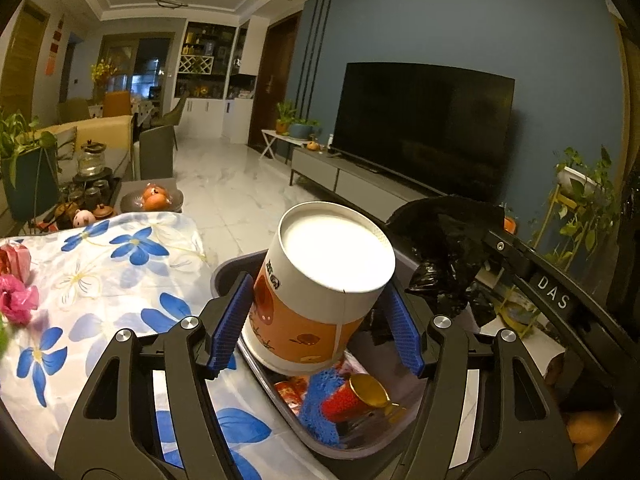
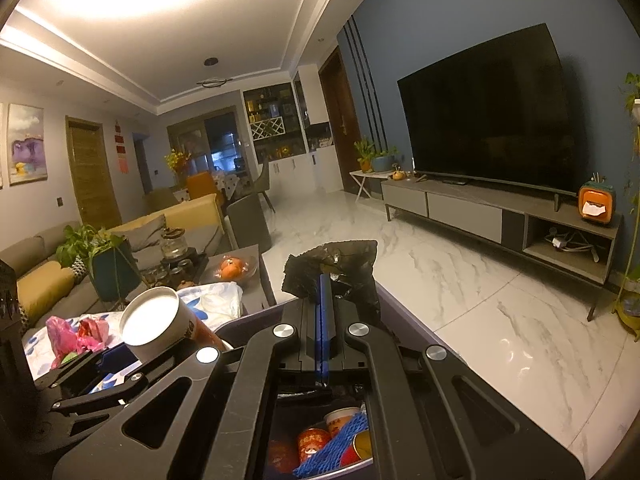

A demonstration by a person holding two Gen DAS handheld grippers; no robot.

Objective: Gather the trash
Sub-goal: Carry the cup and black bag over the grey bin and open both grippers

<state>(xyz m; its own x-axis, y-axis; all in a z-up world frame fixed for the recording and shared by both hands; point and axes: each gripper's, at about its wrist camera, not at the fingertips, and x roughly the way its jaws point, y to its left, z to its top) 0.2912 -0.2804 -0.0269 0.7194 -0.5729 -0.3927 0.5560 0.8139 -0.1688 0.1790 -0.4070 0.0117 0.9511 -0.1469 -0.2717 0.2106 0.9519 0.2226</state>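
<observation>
Left wrist view: left gripper (image 1: 320,312), black frame w/ blue ribbed pads, jaws spread around an orange-and-white paper cup (image 1: 316,288). Cup is tilted, white base toward the lens, mouth pointing down. Left pad (image 1: 230,320) looks to touch the cup wall; right pad (image 1: 404,330) sits just beside the cup, contact there cannot be confirmed. Cup hangs directly over the grey plastic trash bin (image 1: 230,270). Bin contents: blue foam mesh sleeve (image 1: 320,408), red-and-gold can (image 1: 356,394), red printed wrapper (image 1: 290,390). Black plastic bin liner (image 1: 444,248) bunched up at bin's far right rim. Left of bin: white cloth w/ blue flower print (image 1: 100,280) on the table; crumpled pink plastic bag (image 1: 16,298) on the cloth, well apart from bin.

Right wrist view: right gripper (image 2: 322,320) w/ blue pads pressed together, pinching the edge of the black liner (image 2: 332,268) at the bin's far side. Below, inside bin: same blue mesh (image 2: 336,444), small printed paper cup (image 2: 340,420), red tin (image 2: 314,442). Left of bin, the tilted cup (image 2: 160,324) shows in the other gripper; pink bag (image 2: 68,334) beyond it.
</observation>
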